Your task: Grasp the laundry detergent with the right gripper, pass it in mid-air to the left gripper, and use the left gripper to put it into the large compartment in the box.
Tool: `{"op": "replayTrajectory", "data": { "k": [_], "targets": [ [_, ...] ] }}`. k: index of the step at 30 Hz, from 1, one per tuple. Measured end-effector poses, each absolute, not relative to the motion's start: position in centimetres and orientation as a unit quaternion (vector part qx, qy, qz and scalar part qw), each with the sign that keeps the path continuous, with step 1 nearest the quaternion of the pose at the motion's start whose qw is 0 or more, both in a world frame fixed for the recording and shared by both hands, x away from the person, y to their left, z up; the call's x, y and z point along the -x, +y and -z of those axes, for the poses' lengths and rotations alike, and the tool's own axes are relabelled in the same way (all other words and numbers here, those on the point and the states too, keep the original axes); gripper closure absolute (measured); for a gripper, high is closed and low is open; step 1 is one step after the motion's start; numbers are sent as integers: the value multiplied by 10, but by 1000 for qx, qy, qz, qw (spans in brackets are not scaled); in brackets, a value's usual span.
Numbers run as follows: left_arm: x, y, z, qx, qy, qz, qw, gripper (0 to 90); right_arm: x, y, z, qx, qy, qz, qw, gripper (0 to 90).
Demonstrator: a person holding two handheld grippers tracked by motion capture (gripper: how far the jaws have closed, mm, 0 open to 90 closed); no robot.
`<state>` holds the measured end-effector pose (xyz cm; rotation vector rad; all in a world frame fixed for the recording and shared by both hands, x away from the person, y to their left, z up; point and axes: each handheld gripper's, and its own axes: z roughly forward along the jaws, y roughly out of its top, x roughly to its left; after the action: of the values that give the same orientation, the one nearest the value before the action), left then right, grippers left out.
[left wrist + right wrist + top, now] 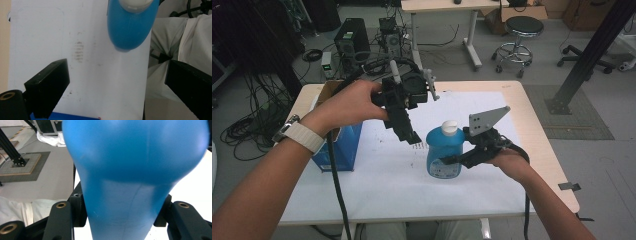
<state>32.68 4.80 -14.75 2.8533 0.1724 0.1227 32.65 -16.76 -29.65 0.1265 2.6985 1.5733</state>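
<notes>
Clamping the right claw (pixel 452 161) on the blue bottle (pixel 445 152) low on its waist above the worktop (pixel 532 125), left claw (pixel 413 138) hanging open just up-left of its cap, probably smooth, squashy plastic, sloshy-heavy, so gripping that narrow waist.

Legible markings: none.
The label on the blue bottle (pixel 445 150), at 3 o'clock of the blue box (pixel 338 145), carries print too small and blurred to read; the white sheet (pixel 392 175) shows smudges only.
</notes>
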Motion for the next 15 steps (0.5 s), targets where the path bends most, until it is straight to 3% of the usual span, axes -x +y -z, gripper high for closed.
{"op": "replayTrajectory", "data": {
  "k": [15],
  "targets": [
    [-324,46,150,-989,53,-29,133,60,-330,-143,291,-8,869,-495,2,450]
  ]
}}
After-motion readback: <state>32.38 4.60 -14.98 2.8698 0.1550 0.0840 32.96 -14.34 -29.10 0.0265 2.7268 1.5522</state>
